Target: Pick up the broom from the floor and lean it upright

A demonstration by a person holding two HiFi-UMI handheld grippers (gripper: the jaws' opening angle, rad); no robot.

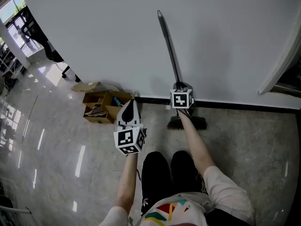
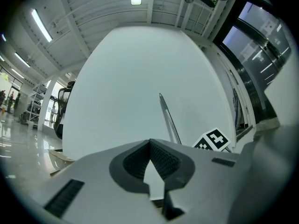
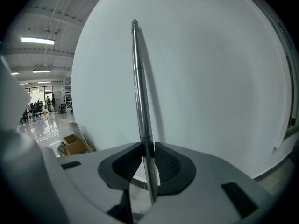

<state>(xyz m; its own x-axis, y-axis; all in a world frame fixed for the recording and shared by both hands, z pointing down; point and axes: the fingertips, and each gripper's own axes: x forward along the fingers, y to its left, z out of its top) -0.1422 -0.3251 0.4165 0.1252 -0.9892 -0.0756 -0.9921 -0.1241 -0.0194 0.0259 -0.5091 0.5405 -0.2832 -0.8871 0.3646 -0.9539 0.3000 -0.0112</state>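
Observation:
The broom stands nearly upright against the white wall. Its metal handle [image 1: 168, 46] leans a little left, and its dark brush head [image 1: 188, 123] rests on the floor by the baseboard. My right gripper [image 1: 180, 86] is shut on the lower part of the handle. In the right gripper view the handle [image 3: 139, 87] runs up from between the pads [image 3: 147, 146]. My left gripper [image 1: 132, 102] hangs to the left of the broom, apart from it, and points at the wall. Its jaws [image 2: 150, 143] meet at the tips with nothing between them, and the handle [image 2: 168, 118] shows beyond.
An open cardboard box [image 1: 101, 105] with loose flaps sits on the floor by the wall, left of my left gripper. A white door frame [image 1: 282, 55] stands at the right. An office chair [image 1: 51, 53] is far left. The person's dark trouser legs [image 1: 169, 173] are below the grippers.

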